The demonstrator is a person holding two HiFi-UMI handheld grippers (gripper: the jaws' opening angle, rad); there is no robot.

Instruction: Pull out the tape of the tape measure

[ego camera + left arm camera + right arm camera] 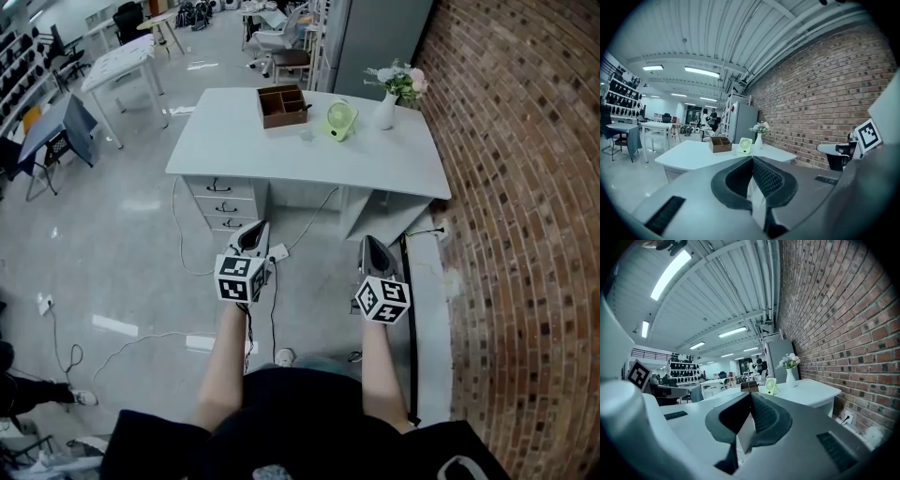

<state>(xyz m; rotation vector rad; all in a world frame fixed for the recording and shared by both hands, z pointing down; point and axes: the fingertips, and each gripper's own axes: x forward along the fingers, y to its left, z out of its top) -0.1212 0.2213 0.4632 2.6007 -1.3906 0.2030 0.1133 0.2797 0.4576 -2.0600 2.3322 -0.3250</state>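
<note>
No tape measure shows in any view. In the head view my left gripper [255, 228] and right gripper [373, 242] are held side by side in the air over the floor, short of the white desk [234, 150], both pointing toward it. Both have their jaws shut with nothing between them; in the left gripper view the left gripper [752, 159] meets tip to tip, and so does the right gripper [750, 395] in the right gripper view. On the desk stand a brown wooden box [282, 104], a small green fan [340, 119] and a white vase of flowers [388, 103].
A brick wall [525, 187] runs along the right. The desk has drawers [223, 202] facing me and cables [187, 253] trail over the floor with a power strip [214, 343]. Other tables [117, 66] and chairs [281, 47] stand at the back left.
</note>
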